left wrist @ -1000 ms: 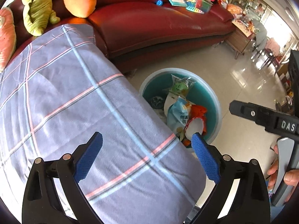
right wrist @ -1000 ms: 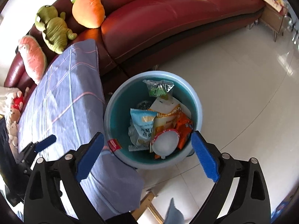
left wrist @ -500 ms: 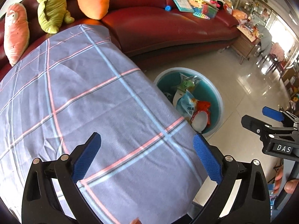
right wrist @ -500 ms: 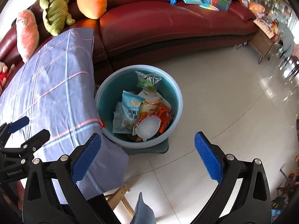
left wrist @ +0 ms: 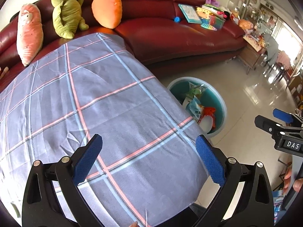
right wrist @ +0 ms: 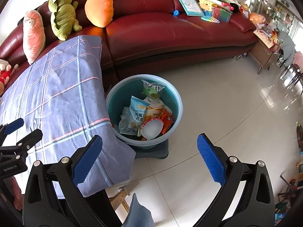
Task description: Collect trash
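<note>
A blue round bin (right wrist: pixel 176 102) stands on the tiled floor beside the table and holds several snack wrappers (right wrist: pixel 137 113) and a white lid (right wrist: pixel 152 128). The bin also shows in the left wrist view (left wrist: pixel 222 104). My left gripper (left wrist: pixel 149 157) is open and empty above the checked tablecloth (left wrist: pixel 94 102). My right gripper (right wrist: pixel 149 157) is open and empty, above the floor in front of the bin. The right gripper also shows at the right edge of the left wrist view (left wrist: pixel 280 121).
A red leather sofa (right wrist: pixel 170 37) runs behind the table and bin, with plush toys (right wrist: pixel 64 13) and books and toys (right wrist: pixel 208 9) on it. A wooden side table (right wrist: pixel 265 54) stands at the right. Shiny floor tiles (right wrist: pixel 227 113) spread right of the bin.
Both grippers have drawn back and up from the bin. The bin looks smaller and farther in both views. More of the tablecloth and sofa shows now.
</note>
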Action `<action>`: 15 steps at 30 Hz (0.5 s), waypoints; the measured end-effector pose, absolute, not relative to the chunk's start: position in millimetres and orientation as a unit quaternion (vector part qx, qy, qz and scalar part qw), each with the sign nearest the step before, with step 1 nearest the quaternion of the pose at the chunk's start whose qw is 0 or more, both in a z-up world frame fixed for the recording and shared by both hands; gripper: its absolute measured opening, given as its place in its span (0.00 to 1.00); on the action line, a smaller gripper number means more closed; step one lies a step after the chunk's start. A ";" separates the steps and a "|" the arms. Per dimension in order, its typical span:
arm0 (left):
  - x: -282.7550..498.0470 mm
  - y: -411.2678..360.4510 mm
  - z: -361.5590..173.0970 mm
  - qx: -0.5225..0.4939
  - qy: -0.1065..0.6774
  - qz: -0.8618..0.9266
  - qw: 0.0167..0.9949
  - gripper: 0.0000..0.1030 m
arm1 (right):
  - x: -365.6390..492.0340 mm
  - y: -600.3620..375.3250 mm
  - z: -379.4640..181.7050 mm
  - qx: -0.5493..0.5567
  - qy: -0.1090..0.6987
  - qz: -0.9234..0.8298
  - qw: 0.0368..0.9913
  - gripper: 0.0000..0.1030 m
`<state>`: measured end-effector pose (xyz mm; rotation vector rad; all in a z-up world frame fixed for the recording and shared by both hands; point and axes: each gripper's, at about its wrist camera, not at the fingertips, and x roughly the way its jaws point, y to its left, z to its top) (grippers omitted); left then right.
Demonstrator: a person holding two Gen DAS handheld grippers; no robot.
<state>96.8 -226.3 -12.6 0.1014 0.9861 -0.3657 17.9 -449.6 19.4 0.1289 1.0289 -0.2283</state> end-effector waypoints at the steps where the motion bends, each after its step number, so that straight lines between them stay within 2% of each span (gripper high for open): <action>1: 96.5 -225.7 -12.2 0.048 0.470 -0.174 0.864 0.96 | 16.5 -450.2 20.3 0.062 0.490 -0.109 0.863 0.93; 15: 100.0 -229.9 -24.3 0.057 0.484 -0.162 0.858 0.96 | 10.6 -452.8 3.7 0.070 0.502 -0.104 0.856 0.93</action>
